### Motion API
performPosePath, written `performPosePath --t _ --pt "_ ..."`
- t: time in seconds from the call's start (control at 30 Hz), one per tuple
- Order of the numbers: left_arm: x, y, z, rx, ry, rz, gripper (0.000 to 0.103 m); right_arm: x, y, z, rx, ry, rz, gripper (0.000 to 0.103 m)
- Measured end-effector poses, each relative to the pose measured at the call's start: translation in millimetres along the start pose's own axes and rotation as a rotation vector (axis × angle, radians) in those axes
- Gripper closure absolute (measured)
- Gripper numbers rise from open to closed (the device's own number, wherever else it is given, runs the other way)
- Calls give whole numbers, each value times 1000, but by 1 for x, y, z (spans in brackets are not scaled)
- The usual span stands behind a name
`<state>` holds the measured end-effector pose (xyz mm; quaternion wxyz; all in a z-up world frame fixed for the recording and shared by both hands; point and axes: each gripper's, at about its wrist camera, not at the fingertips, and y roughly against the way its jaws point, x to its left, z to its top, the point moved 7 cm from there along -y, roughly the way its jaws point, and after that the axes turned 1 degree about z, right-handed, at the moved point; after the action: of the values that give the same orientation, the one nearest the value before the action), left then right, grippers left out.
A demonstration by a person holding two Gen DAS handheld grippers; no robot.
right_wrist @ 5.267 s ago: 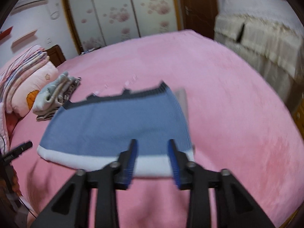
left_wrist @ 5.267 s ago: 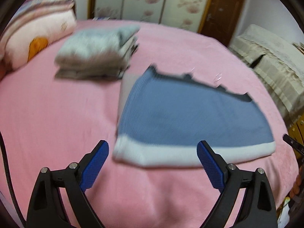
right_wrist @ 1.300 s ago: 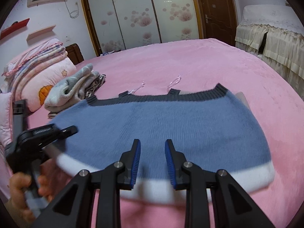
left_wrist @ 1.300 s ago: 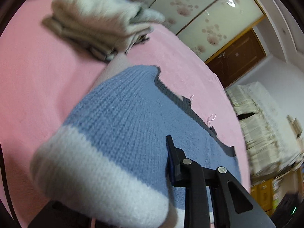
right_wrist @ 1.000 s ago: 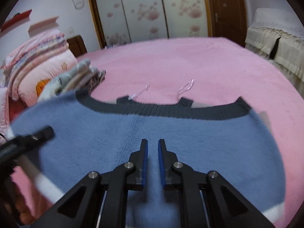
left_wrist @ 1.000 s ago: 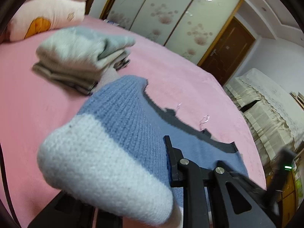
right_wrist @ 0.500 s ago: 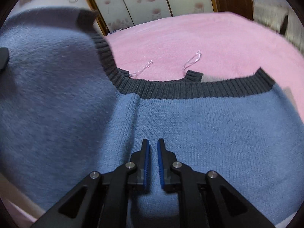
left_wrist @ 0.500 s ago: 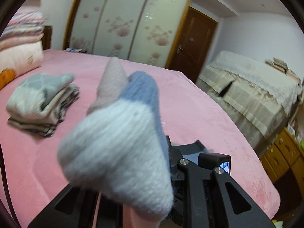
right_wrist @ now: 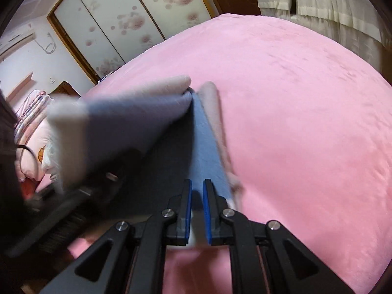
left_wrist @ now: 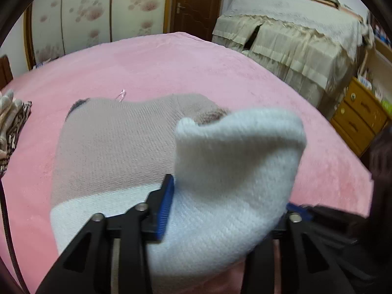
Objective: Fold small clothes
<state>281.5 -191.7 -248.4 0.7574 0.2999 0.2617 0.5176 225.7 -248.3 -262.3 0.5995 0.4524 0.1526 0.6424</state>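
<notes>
A small knit sweater, blue on one side, beige-pink on the other, with a white hem band, lies on the pink bed. In the left wrist view its beige side (left_wrist: 112, 147) faces up and the white hem (left_wrist: 230, 183) bulges between my left gripper's fingers (left_wrist: 164, 205). My left gripper (left_wrist: 227, 208) is shut on that hem; its right finger is mostly hidden. In the right wrist view the sweater (right_wrist: 208, 152) is half folded over, the lifted flap (right_wrist: 127, 122) blurred. My right gripper (right_wrist: 196, 203) is nearly closed, pressing on the sweater's hem at the fold.
A stack of folded clothes (left_wrist: 9, 120) sits at the bed's far left. Pillows and striped bedding (right_wrist: 31, 122) lie at the head. A covered sofa (left_wrist: 294, 39) and wooden drawers (left_wrist: 360, 115) stand beyond the bed's right edge. Pink blanket (right_wrist: 306, 122) spreads right.
My left gripper has carried the sweater's left side up and over to the right, so the beige back now faces up. My right gripper stays pressed at the fold line.
</notes>
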Motion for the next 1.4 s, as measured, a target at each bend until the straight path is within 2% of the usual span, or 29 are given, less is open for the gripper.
performPosePath --t 0.1,0.17,0.27,0.33,0.37,0.5,0.57,0.67,0.77,0.93,1.0,1.07,1.17,1.27,1.4 --pt "-3 14 -3 -22 11 -58 34 -3 8 -3 5 10 7 94" --pt "1 28 -6 -23 60 -130 23 0 15 -4 7 13 22 94" --pt "13 53 -7 -30 129 -199 21 1 25 0 -3 7 51 91" --pt "26 75 -12 -44 192 -233 21 3 28 7 -11 -8 81 85" --pt "27 80 -15 -55 216 -238 20 3 31 9 -15 -16 92 77" --pt "66 108 -25 -107 323 -181 16 4 49 15 -33 -89 176 50" --pt "87 109 -31 -106 365 -121 16 3 53 18 -26 -148 242 42" --pt "116 103 -47 -59 405 -18 16 7 51 25 -1 -191 294 37" --pt "129 96 -58 -30 436 6 16 20 39 34 50 -185 324 35" --pt "119 87 -59 -14 394 11 16 50 21 44 140 -132 334 35" --pt "111 83 -51 -16 364 11 16 59 19 48 139 -95 307 35" --pt "103 79 -48 -13 335 11 16 60 15 52 140 -59 237 36" --pt "97 76 -46 -10 313 3 16 60 15 55 127 18 156 80" --pt "96 71 -44 -8 296 5 16 46 25 52 89 44 82 85" --pt "96 59 -51 25 294 5 16 20 37 30 51 1 60 87"
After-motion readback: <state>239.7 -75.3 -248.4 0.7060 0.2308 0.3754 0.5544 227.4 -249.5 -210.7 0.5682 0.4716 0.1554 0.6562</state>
